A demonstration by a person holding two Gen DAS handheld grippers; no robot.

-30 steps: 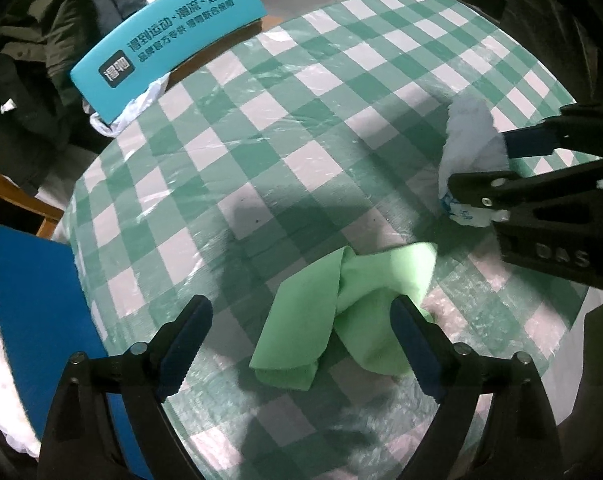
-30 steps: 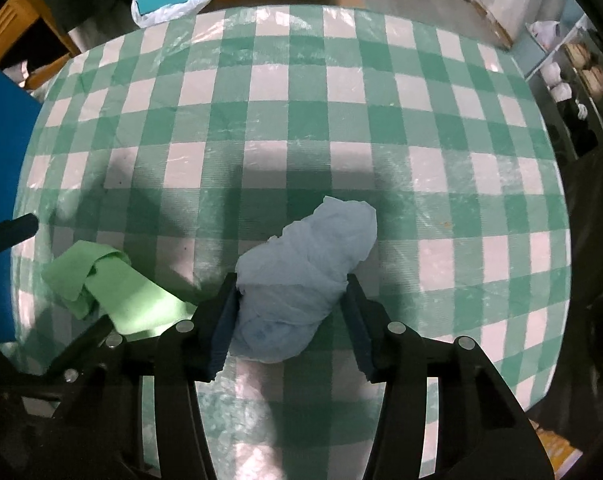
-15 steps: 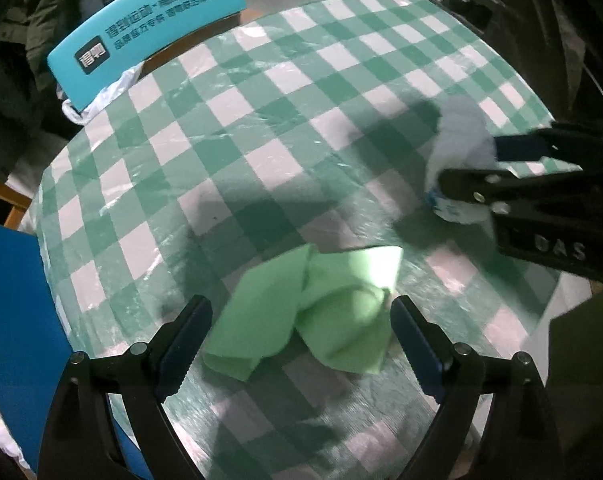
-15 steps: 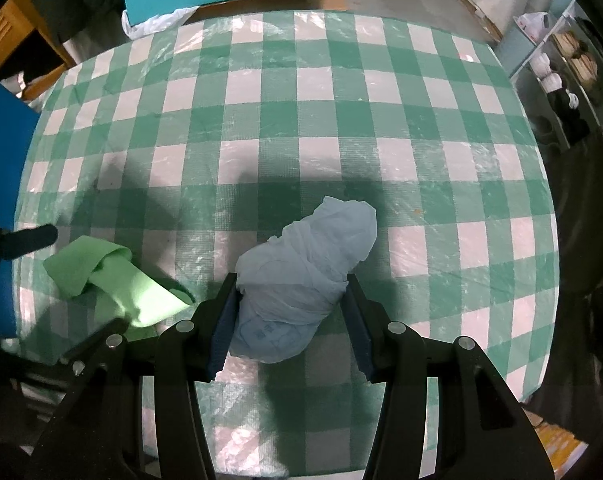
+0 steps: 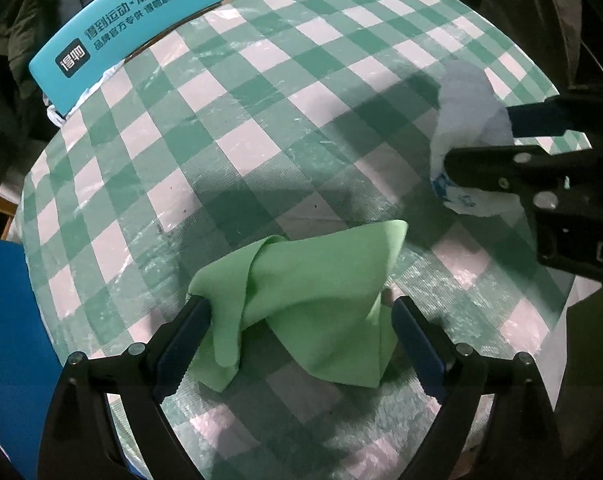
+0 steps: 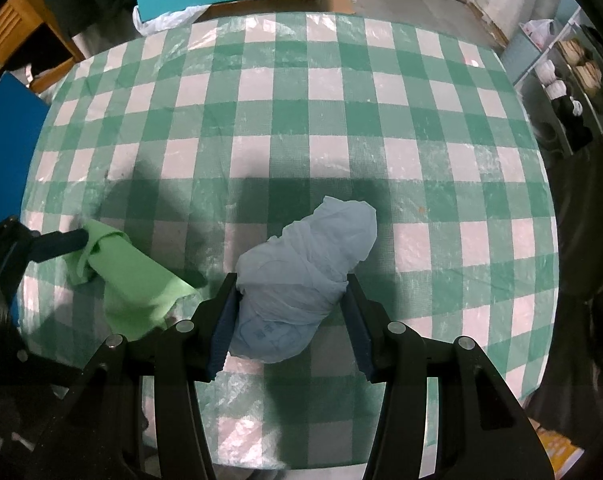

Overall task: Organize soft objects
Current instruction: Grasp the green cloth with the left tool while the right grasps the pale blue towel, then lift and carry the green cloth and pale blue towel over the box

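Both grippers point steeply down at the checked table [image 5: 261, 120]. The left gripper [image 5: 297, 332] is spread wide, with the green cloth [image 5: 309, 292] between its jaws at lower centre. The right gripper [image 6: 289, 320] pinches the pale blue bundle [image 6: 301, 276] at centre frame.

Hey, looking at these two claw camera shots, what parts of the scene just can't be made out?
- Right wrist view: the lower end of the white bundle is hidden behind the right claw.
- Left wrist view: the middle of that bundle is crossed by the right claw's dark fingers.
- Left wrist view: whether the left claw presses the green cloth or only straddles it is unclear.
- Both views: the table is cut off by the near edge.
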